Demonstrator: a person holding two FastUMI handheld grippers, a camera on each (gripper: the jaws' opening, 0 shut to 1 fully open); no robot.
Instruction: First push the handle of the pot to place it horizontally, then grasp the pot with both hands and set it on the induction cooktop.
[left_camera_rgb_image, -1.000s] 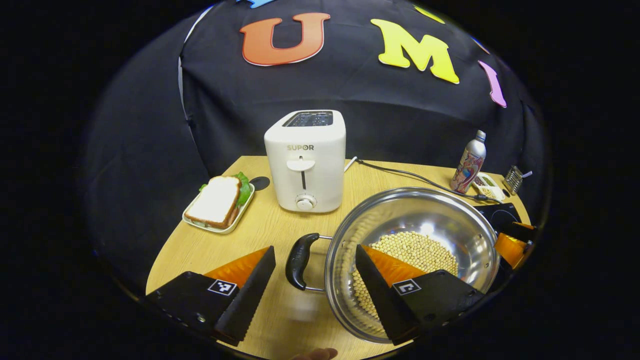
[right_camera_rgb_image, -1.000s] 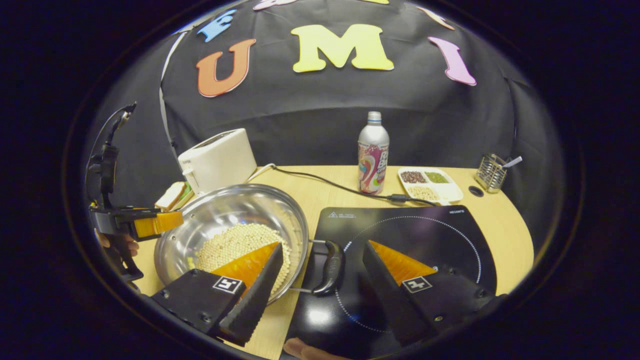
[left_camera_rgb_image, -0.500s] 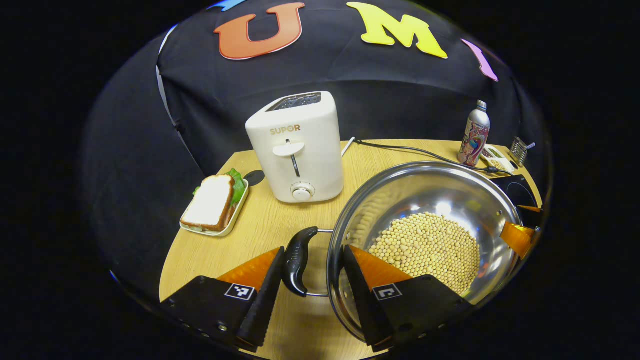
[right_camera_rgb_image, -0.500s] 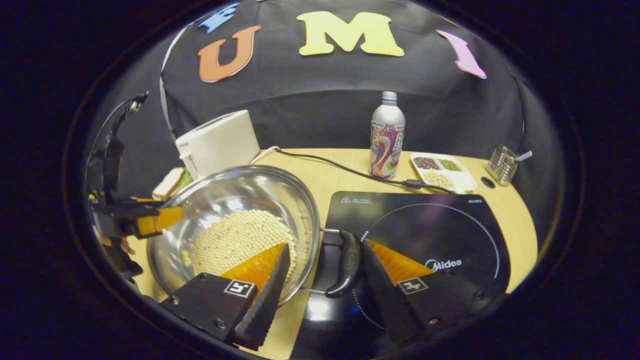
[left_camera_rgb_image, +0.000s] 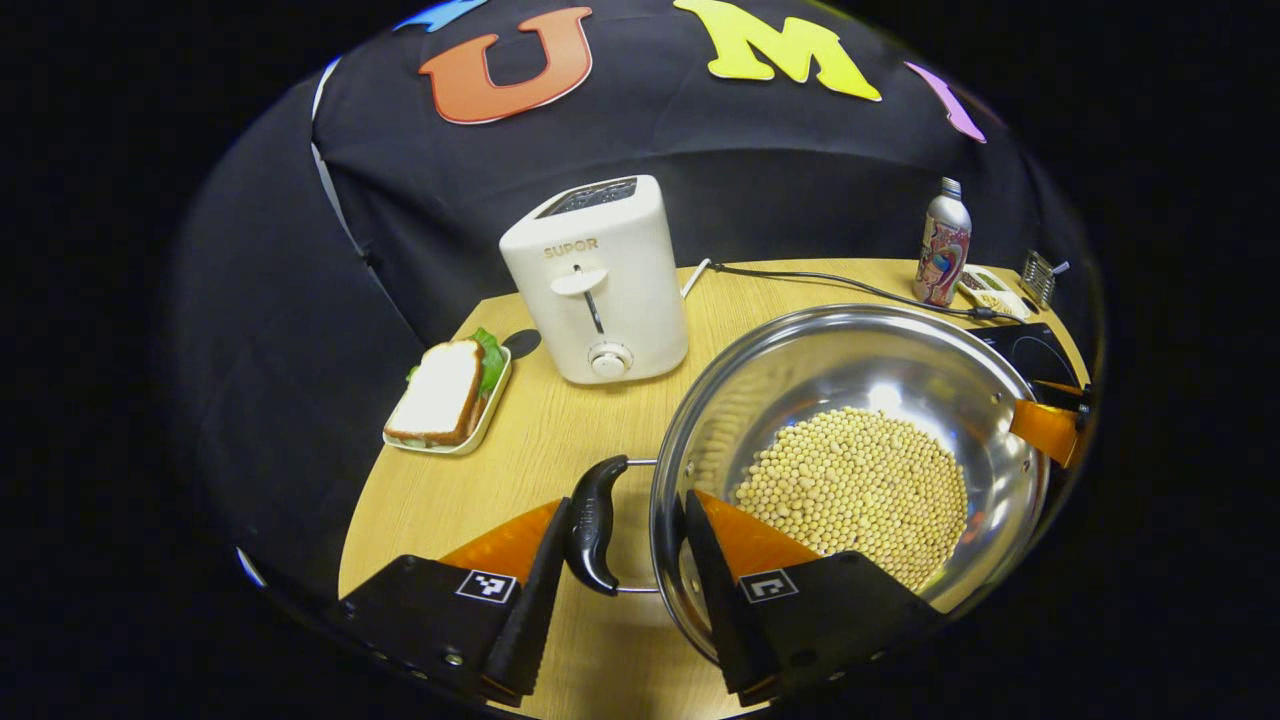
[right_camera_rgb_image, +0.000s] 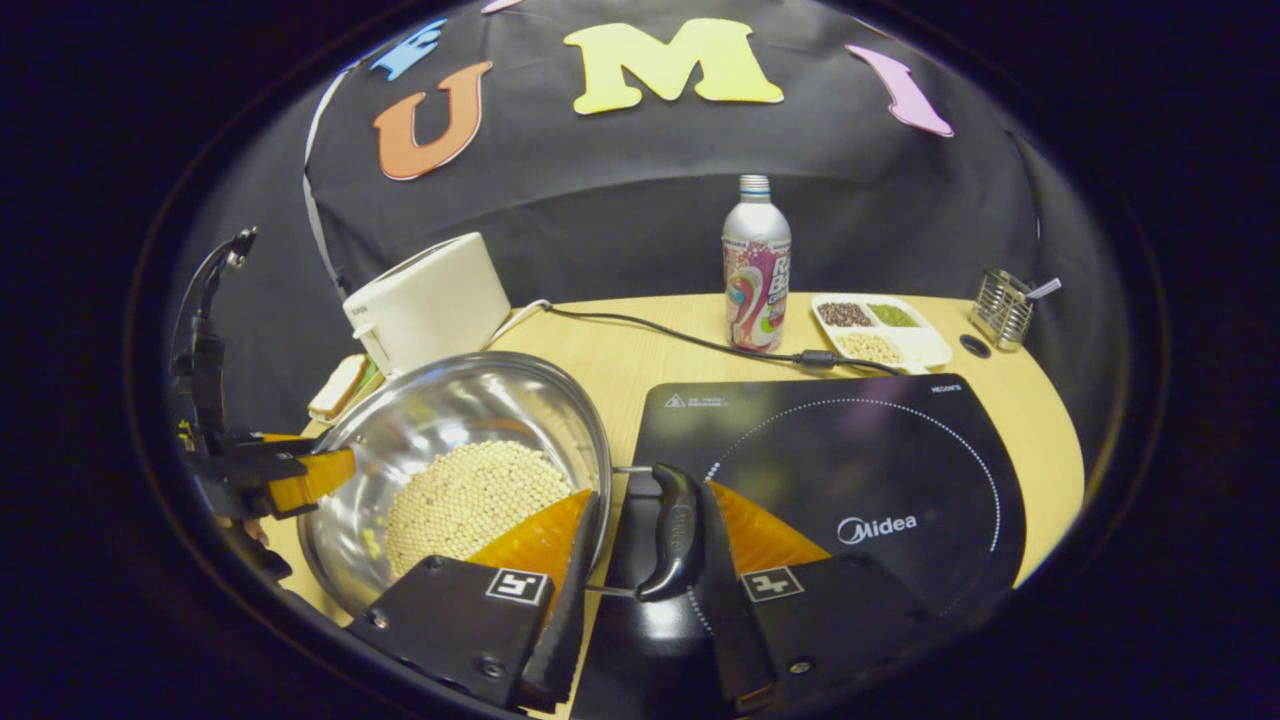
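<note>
A steel pot holding soybeans sits on the wooden table, left of the black induction cooktop. My left gripper is shut across the pot's left black handle and rim, one finger outside the handle and the other inside the wall. My right gripper is shut the same way on the right handle, which lies over the cooktop's left edge. Both handles lie level. In the right gripper view the left gripper shows at the pot's far side.
A white toaster stands behind the pot, with a sandwich on a tray to its left. A bottle, a divided dish and a wire holder line the back. A black cable runs to the cooktop.
Both grippers have moved in and narrowed from wide open until their fingers clamp each handle against the pot's wall. The pot now looms larger in the left gripper view.
</note>
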